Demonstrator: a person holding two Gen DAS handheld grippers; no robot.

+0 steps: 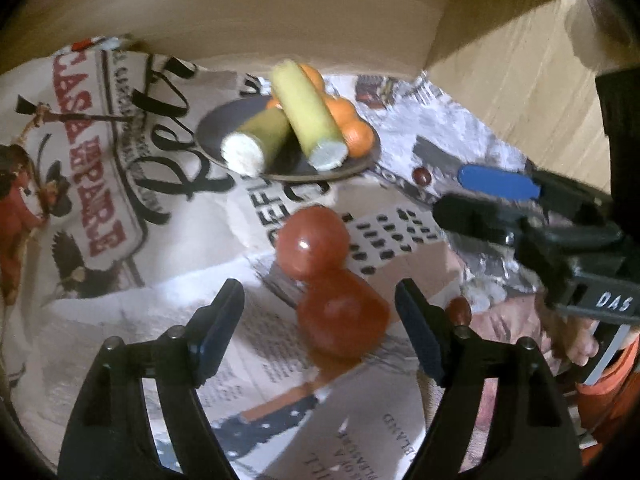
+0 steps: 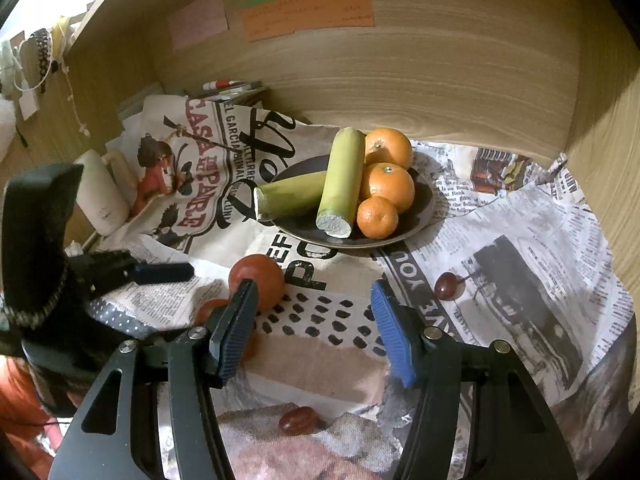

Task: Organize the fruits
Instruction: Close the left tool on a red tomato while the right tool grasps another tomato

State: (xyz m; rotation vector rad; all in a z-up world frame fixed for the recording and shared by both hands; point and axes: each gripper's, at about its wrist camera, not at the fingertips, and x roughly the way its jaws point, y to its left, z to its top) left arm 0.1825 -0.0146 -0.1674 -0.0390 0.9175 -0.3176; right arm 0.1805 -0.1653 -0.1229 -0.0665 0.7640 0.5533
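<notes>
Between my left gripper's (image 1: 320, 320) fingers, close under the lens, sits a red tomato (image 1: 342, 316); the jaws stand wide, pads clear of it on both sides, nothing held. A second tomato (image 1: 312, 240) lies just ahead, touching the first. Both look smooth, glossy and round, so I judge them slippery and soft enough to bruise; I would take the near one across its widest part with a gentle squeeze. It should weigh little.

Further ahead of that gripper is the dark plate (image 1: 224, 120) with two pale green stalk pieces (image 1: 304, 112) crossed on it and oranges (image 1: 352, 128) behind them. The stalks look stiff and light; the oranges firm, their rough skin easy to grip.

To its right my right gripper (image 1: 448, 196) reaches in from the side. In its own view the right gripper (image 2: 316, 328) stands half open and empty, over bare paper. The far tomato (image 2: 258, 280) lies just behind its left finger, and the left gripper is further out on that side. A grape-like fruit (image 2: 298, 420) lies below the jaws, near the lens; another (image 2: 450, 286), with a stem, lies to the right. Small, shiny and delicate, I judge, needing a narrow, light pinch.

Newspaper (image 2: 520, 248) covers the worktop, rumpled and loose, so it may slide or lift. Wooden walls (image 2: 400, 80) close in behind and on the right, with paper notes (image 2: 308, 12) stuck on the back.
</notes>
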